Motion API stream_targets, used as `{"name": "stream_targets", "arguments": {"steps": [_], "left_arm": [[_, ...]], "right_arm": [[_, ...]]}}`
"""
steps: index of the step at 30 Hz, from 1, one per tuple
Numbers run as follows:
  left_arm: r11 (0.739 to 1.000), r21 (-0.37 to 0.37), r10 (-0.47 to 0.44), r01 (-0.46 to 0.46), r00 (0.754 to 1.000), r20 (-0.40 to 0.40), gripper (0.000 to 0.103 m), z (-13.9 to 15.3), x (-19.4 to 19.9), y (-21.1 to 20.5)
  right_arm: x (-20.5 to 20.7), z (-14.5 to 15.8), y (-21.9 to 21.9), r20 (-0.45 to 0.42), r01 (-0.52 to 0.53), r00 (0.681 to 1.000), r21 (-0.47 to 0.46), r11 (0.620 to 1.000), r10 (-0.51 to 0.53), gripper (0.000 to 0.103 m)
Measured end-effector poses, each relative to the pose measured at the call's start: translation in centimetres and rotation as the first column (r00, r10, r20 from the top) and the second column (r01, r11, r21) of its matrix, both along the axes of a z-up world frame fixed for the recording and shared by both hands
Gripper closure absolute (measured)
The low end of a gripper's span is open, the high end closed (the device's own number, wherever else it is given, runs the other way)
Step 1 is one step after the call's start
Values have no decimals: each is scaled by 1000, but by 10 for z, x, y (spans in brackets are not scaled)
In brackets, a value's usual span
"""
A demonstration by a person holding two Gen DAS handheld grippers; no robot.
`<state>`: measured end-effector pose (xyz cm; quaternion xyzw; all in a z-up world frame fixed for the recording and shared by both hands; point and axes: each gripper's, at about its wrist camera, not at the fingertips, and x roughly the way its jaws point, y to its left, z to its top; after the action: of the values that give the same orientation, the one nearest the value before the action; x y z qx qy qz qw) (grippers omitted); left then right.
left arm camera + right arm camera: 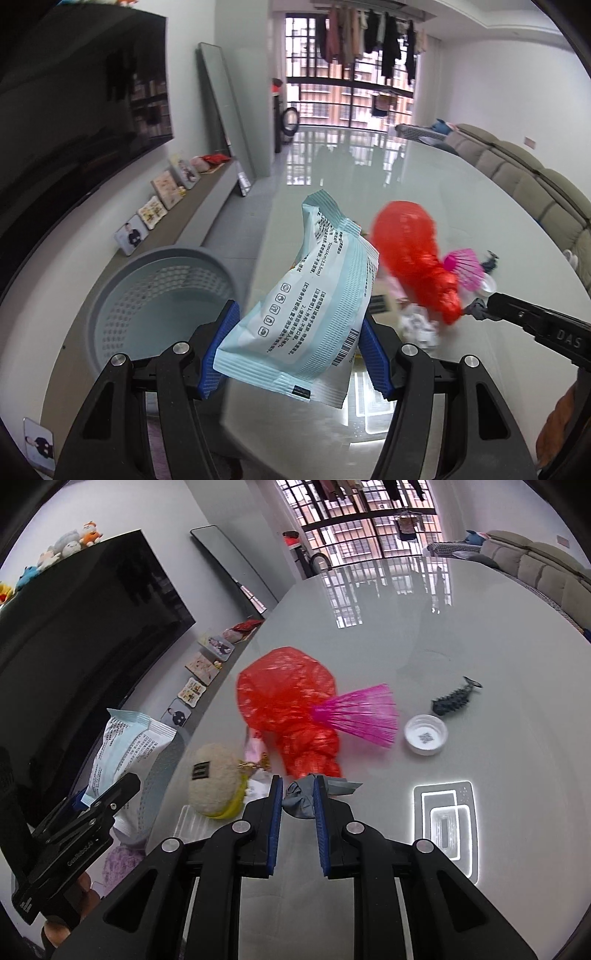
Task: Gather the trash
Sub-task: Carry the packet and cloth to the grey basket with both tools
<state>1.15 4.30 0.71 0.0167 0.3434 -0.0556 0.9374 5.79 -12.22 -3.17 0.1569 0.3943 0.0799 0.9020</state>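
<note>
Left wrist view: the left gripper (295,332) clamps a pale blue printed wrapper (306,306) between its blue pads, lifted above the left edge of the glossy table (424,184). Beside that edge, lower down, stands a grey perforated bin (162,295) with its mouth open toward the camera. Past the wrapper, a red plastic bag (410,251) is blurred, its knotted end meeting the tip of the right gripper (476,308), which enters from the right. A pink fan-shaped piece (465,267) shows just behind the bag.

Right wrist view: the right gripper (298,794) is narrowed onto a crumpled grey scrap (299,801), which touches the knotted end of the red plastic bag (288,701). The pink fan-shaped piece (362,716) spreads from the bag toward a white cap (424,734) and a small dark toy (454,699) lying on the table (480,627). Near the left edge sits a round beige plush (214,779), and the left gripper (99,797) holds the pale blue printed wrapper (125,753) there.
</note>
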Motion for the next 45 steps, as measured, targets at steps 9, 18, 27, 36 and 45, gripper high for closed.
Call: {"name": "stream_targets", "arguments": {"steps": [9,18,27,36,45], "left_arm": [[994,3,111,-111,994,-12,42,-10,16,64],[989,-28,147,-148,989,-25,42,-19,22,92],[981,-20,190,-192,980,-51,42,-29,27,122],[963,4,268,-269,958,-105,42,-45,43,168],[955,11,295,-297,941,-167,41,-66,52,187]], "right_arm": [[22,6,51,-6,-106,994,14,994,106,86],[34,22,78,7,-153,988,-15,988,153,86],[63,26,133,19,-259,966,-19,966,260,86],[105,4,206,-33,-396,918,-13,918,395,86],[129,-32,246,-92,-459,886,-19,888,455,86]]}}
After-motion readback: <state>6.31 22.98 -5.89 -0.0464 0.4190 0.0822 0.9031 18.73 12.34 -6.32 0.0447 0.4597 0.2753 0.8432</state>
